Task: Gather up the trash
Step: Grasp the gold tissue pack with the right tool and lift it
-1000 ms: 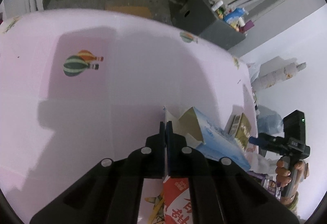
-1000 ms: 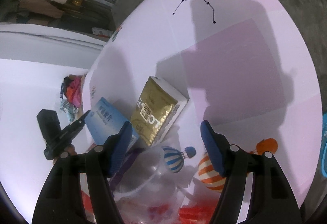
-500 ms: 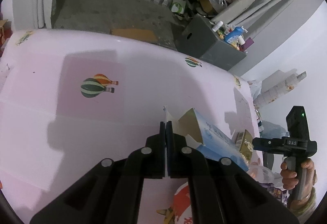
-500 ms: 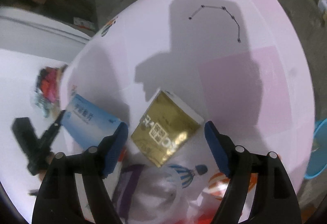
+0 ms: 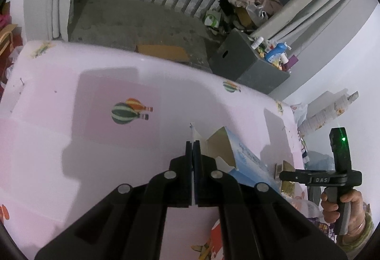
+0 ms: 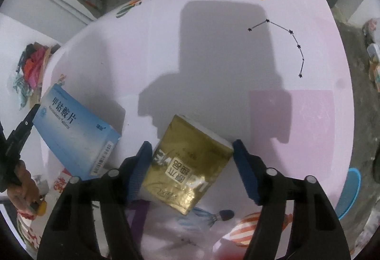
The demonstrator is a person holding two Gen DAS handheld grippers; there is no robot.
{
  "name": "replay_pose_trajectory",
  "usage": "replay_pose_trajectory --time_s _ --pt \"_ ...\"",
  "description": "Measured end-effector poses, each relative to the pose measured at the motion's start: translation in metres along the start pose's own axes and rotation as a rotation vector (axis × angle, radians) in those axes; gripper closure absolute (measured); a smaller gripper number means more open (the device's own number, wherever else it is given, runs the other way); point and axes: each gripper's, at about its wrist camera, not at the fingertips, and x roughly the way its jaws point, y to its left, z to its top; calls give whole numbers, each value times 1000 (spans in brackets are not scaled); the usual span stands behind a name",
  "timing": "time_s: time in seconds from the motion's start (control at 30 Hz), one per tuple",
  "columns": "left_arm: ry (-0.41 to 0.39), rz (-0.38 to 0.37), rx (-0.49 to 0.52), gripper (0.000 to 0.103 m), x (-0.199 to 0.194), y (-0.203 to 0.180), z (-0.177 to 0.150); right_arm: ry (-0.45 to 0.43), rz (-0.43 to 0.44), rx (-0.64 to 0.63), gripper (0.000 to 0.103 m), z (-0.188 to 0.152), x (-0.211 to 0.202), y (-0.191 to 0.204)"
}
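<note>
Our right gripper (image 6: 191, 160) hangs over the gold box (image 6: 187, 169) lying flat on the pink surface (image 6: 237, 46). Its fingers (image 6: 244, 172) have just been closing, though they are not yet pressing; the box sits between them, a gap showing on the right side. To grip well, we should centre over the box and square the pads to its long sides before squeezing. Our left gripper (image 5: 192, 148) is fully closed, pinching a flap of the blue box (image 5: 247, 160), which lies just left of the gold one. We have open room ahead; the surface's near-left edge is close, so we lift straight up.
</note>
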Motion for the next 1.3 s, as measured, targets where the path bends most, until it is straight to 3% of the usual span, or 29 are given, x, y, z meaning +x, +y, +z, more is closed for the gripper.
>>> replay_pose_trajectory --time_s 0.33,0.6,0.77,0.87,1.0,1.13,1.3 --pt "-156 -20 55 103 -43 -24 12 -148 120 36 44 -14 -29 -34" --pt "-349 6 175 103 -97 -73 24 -385 165 33 45 -52 -106 -57" --pt "-427 -10 249 103 -141 -103 22 -549 169 10 45 -72 -159 -45" --pt "-466 -37 299 103 -170 -132 17 -649 168 -3 45 -101 -193 -53" --pt "-455 -104 377 103 -196 -186 0 -753 164 11 45 -140 -221 -65" --pt "-411 -175 479 103 -196 -252 -30 -825 132 70 45 -183 -240 -91" --pt "-263 -285 598 103 -161 -343 -71 -908 47 220 44 -248 -250 -147"
